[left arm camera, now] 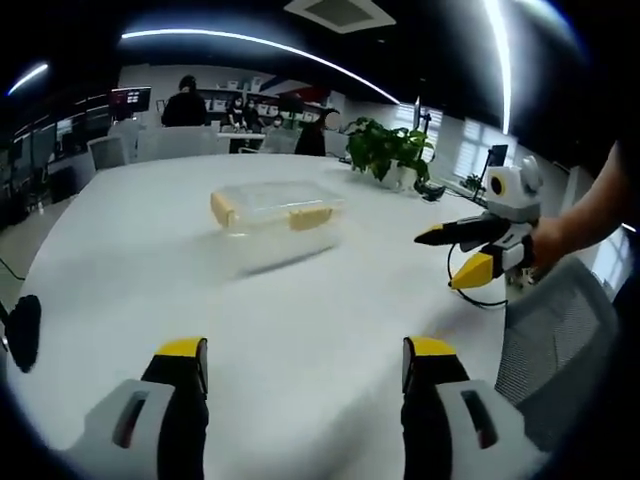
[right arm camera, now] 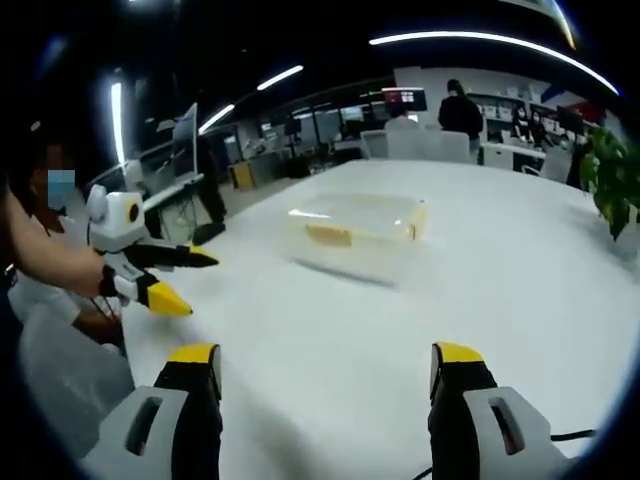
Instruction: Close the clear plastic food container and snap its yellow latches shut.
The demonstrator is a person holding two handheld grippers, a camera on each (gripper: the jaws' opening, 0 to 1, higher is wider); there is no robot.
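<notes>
A clear plastic food container (left arm camera: 277, 222) with yellow latches (left arm camera: 309, 216) rests on the white table (left arm camera: 300, 320), lid on top. In the right gripper view the same container (right arm camera: 365, 232) lies ahead at mid-distance. My left gripper (left arm camera: 305, 365) is open, well short of the container, with nothing between its jaws. My right gripper (right arm camera: 325, 375) is also open and empty. The right gripper (left arm camera: 462, 252) also appears at the right of the left gripper view, held by a hand. At the left of the right gripper view, the left gripper (right arm camera: 180, 278) hovers above the table.
A potted plant (left arm camera: 392, 152) stands at the table's far side. A mesh chair (left arm camera: 560, 340) sits at the table's right edge. Desks, monitors and seated people (left arm camera: 185, 102) fill the background. A black cable (left arm camera: 478, 298) lies on the table near the right gripper.
</notes>
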